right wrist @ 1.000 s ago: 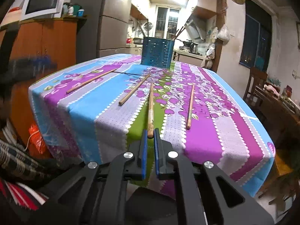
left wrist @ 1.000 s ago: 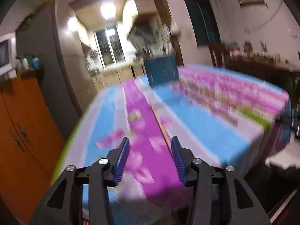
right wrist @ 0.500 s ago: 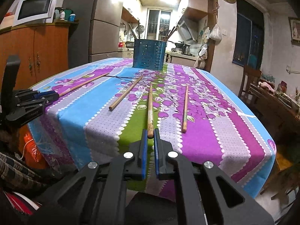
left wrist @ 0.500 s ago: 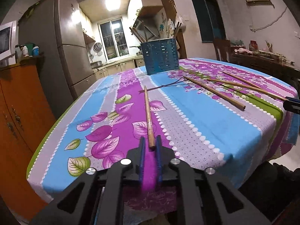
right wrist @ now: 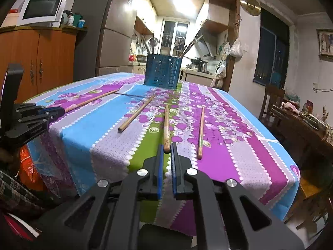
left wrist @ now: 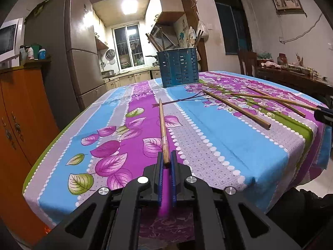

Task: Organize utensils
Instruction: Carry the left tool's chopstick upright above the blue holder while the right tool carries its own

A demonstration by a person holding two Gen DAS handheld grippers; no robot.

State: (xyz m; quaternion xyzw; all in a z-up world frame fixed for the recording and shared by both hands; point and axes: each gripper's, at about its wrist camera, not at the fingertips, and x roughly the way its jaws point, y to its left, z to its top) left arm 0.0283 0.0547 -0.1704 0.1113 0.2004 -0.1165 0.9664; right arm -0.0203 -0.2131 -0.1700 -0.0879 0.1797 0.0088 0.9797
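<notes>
With one wooden chopstick pinched at its near end by each pair of tongs, the step in hand is judged to be the lift toward the blue utensil holder [left wrist: 178,67] at the far end of the desk [left wrist: 229,145]. It is best done by raising each stick clear of the cloth before it is swung, since the grip sits at the very end and the long free length can droop or pivot. The far tips are then to be brought over the holder's rim and lowered among the sticks already standing inside.

The left tongs [left wrist: 166,162] have just been closing, and the near end of the left chopstick [left wrist: 162,129] is now clamped between the blue pads, the rest of it lying on the purple stripe. The right tongs [right wrist: 167,152] are likewise closed tight on the end of the middle chopstick [right wrist: 166,125], which rests along the green stripe. Two more chopsticks are left untouched on the cloth, a thicker one [right wrist: 136,114] on its left and a thinner one [right wrist: 201,131] on its right
</notes>
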